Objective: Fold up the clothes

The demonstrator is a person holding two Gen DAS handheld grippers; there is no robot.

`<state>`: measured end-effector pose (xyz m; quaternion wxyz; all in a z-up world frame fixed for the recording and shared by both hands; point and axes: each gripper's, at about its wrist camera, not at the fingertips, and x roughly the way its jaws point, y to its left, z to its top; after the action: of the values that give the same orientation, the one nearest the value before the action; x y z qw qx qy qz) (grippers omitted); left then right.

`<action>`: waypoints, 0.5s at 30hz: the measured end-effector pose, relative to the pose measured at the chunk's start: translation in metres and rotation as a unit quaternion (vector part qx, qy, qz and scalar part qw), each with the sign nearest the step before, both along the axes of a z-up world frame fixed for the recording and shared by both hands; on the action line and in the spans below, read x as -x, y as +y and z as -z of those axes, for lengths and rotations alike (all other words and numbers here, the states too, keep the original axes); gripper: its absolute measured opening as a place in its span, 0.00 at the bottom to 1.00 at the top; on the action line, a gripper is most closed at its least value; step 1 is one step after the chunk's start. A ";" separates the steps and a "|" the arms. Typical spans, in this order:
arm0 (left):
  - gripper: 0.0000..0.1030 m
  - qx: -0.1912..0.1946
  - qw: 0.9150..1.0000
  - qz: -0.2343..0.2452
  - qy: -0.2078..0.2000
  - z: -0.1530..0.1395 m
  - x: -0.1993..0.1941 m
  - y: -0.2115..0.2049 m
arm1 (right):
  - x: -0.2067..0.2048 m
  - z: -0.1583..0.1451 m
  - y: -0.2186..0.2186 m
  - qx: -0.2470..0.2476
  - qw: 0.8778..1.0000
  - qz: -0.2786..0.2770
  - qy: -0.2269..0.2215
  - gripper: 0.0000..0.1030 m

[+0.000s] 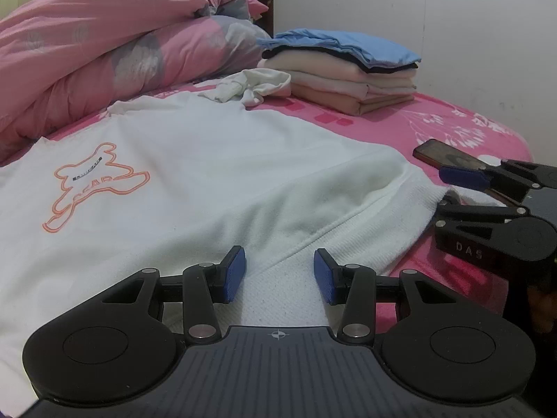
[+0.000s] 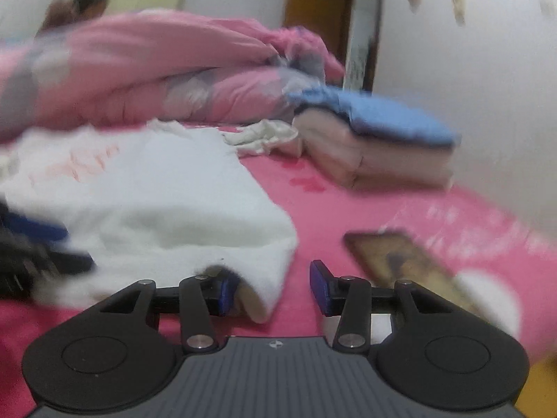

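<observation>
Both claws sit parted over a white sweatshirt [image 1: 216,174] spread on a pink bedsheet [image 1: 452,122]. Left gripper [image 1: 279,271] hovers with its blue pads apart above the ribbed hem, gripping nothing. Right gripper [image 2: 275,287] stands released at the garment's near corner, one pad tucked against the fold of cloth, the other clear over bare sheet; that view is blurred. An orange bear outline [image 1: 94,184] marks the sweatshirt's front. Just beyond the hem lies a dark phone [image 1: 449,156]. Farther back, a crumpled white garment [image 1: 254,85] rests beside a stack of folded clothes [image 1: 348,73], topped in blue. A pink quilt [image 1: 104,45] is heaped along the far left.
</observation>
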<state>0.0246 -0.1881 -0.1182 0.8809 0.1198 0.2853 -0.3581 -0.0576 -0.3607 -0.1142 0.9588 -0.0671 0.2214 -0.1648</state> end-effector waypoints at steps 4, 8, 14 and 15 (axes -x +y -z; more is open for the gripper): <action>0.43 0.001 1.000 0.000 -0.002 0.001 0.001 0.000 | -0.004 0.001 0.011 0.023 1.000 -0.013 -0.010 0.45; 0.43 0.002 1.000 0.001 0.000 0.001 0.000 0.001 | -0.011 0.011 0.023 0.131 0.991 -0.001 0.011 0.45; 0.43 0.004 1.000 0.001 0.002 0.001 0.000 0.000 | -0.012 0.021 0.024 0.284 0.957 0.020 0.058 0.63; 0.43 0.004 1.000 0.000 0.003 0.001 0.000 0.000 | -0.011 0.023 0.026 0.307 0.950 0.013 0.060 0.63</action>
<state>0.0250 -0.1883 -0.1187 0.8804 0.1155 0.2864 -0.3599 -0.0465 -0.3351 -0.1374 0.8745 -0.3655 0.2180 -0.2328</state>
